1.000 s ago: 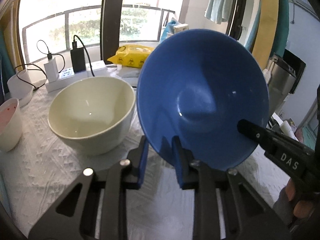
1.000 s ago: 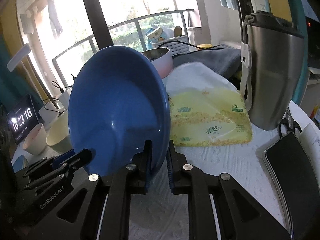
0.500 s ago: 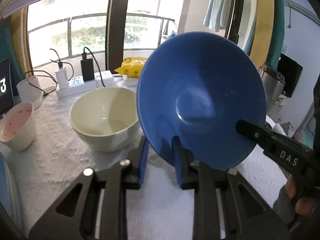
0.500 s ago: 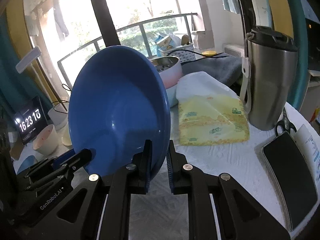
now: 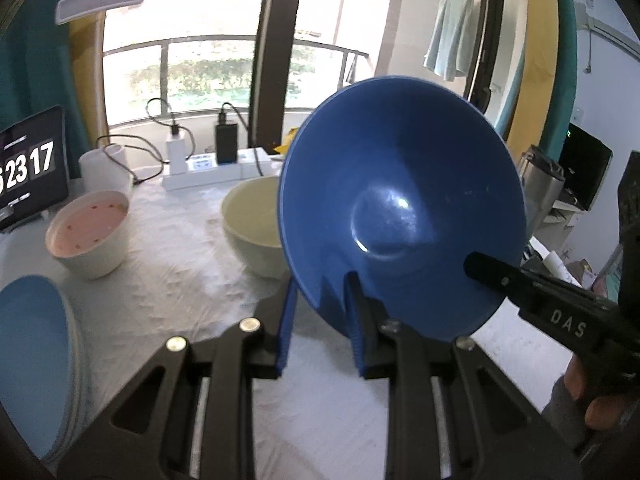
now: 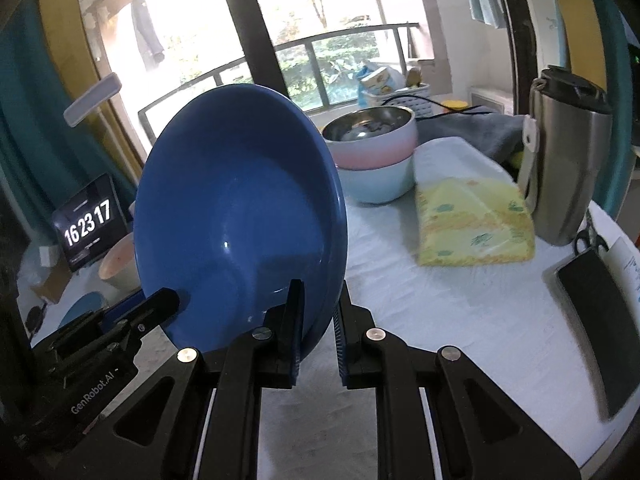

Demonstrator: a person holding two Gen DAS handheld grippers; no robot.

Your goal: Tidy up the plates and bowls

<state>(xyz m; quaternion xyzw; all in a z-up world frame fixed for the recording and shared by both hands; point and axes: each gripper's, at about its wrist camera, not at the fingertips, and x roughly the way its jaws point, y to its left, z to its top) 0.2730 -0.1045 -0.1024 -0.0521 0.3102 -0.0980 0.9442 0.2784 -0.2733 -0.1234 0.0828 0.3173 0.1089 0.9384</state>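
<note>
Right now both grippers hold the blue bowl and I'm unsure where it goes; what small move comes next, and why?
Probably carry the blue bowl toward the cream bowl to nest it. Both the left gripper and right gripper clamp its rim, it hangs tilted above the table, and the cream bowl sits open beside it.

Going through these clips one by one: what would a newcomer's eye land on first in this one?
First, the big blue bowl, held up off the table and tilted on edge, its rim pinched by both the left gripper and the right gripper. Behind it on the white cloth sit a cream bowl and a pink-lined bowl. In the right wrist view, stacked pastel bowls stand beside a yellow tissue pack.
</note>
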